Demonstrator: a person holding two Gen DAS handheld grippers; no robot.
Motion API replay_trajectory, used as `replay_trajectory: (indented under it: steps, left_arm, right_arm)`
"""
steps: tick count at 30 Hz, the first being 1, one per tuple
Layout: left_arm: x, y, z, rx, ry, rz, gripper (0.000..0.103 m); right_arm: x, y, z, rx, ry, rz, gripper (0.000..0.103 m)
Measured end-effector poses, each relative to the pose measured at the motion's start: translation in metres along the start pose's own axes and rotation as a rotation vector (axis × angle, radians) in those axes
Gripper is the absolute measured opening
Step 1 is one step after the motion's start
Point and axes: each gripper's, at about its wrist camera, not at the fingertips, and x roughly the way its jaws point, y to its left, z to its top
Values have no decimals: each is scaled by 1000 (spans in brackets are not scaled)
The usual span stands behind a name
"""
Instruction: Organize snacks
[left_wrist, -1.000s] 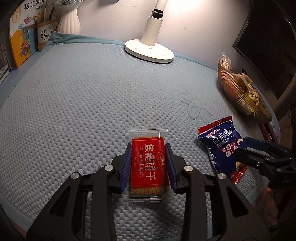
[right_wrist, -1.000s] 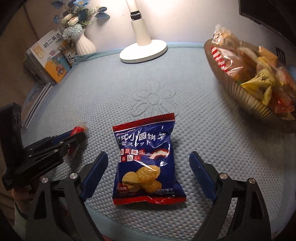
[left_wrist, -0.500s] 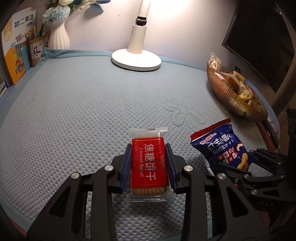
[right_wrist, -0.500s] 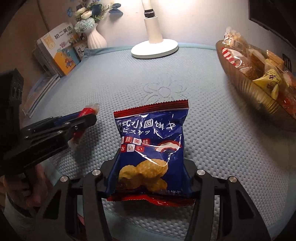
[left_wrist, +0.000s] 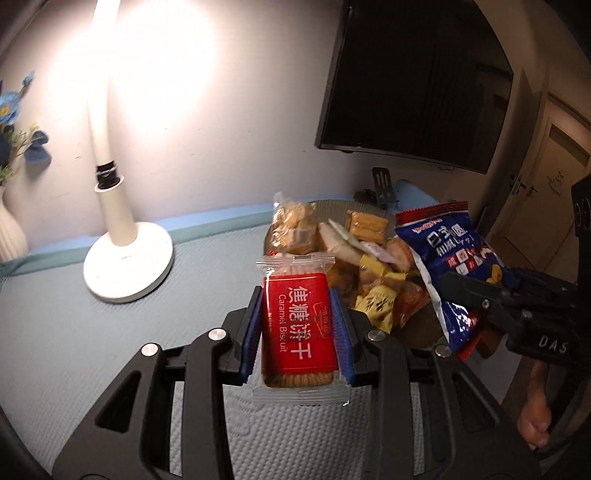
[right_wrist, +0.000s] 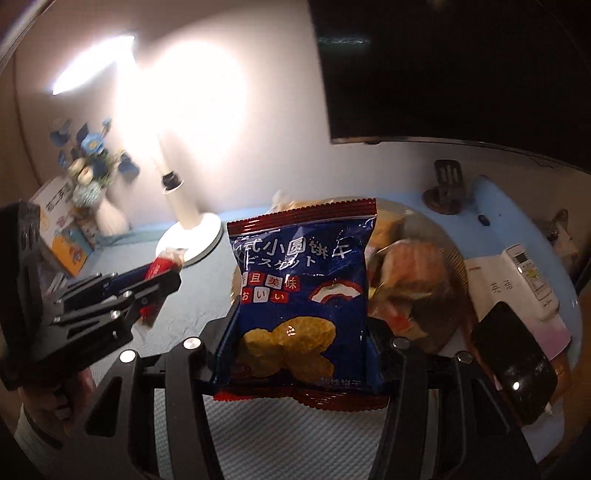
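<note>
Pale blue textured cover (left_wrist: 92, 354) over the bench, teal edging at the back against a plain wall. White lamp (left_wrist: 127, 258) on a round base, glare washing out the wall above. Dark screen (left_wrist: 413, 81) mounted on the wall to the right; door (left_wrist: 550, 177) beyond. White vase with blue flowers (right_wrist: 98, 177) and books (right_wrist: 66, 236) at back left. Remote control (right_wrist: 528, 280) and a black phone (right_wrist: 515, 365) at far right.

Left hand-held gripper (left_wrist: 300, 332) clenched on a red caramel biscuit pack (left_wrist: 297, 325), raised off the cover just short of the snack basket (left_wrist: 421, 328). Right hand-held gripper (right_wrist: 299, 354) clamped on a blue biscuit bag (right_wrist: 299, 295), held up in front of the basket.

Basket rim mostly hidden behind both packets and the heaped wrapped snacks (left_wrist: 354, 258). Right-wrist view motion-blurred; basket contents there hard to make out. Part of a hand (left_wrist: 535, 410) cut off at the edge.
</note>
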Motion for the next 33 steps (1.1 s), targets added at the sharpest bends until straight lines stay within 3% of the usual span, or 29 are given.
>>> replay_trajectory:
  steps: [4, 8, 9, 10, 11, 15, 24, 33]
  left_arm:
    - [32, -16, 30, 8, -7, -66, 34]
    - [56, -22, 45, 6, -15, -96, 36]
    - [61, -22, 46, 2, -18, -93, 45]
    - [66, -20, 47, -3, -17, -81, 64]
    - [69, -18, 47, -11, -20, -76, 70]
    - [71, -3, 38, -46, 5, -83, 70]
    - [24, 30, 4, -131, -3, -43, 72]
    - [-59, 76, -34, -236, -75, 68, 72]
  right_arm:
    - [19, -27, 34, 65, -26, -26, 54]
    - [34, -40, 47, 107, -17, -25, 56]
    - [39, -43, 50, 119, -7, -12, 58]
    - [45, -47, 53, 131, 4, -1, 69]
    - [48, -51, 53, 150, 12, 7, 73]
    - [47, -64, 45, 194, 20, 20, 73]
    - [29, -62, 15, 227, 31, 71, 73]
    - [7, 1, -17, 138, 38, 165, 75]
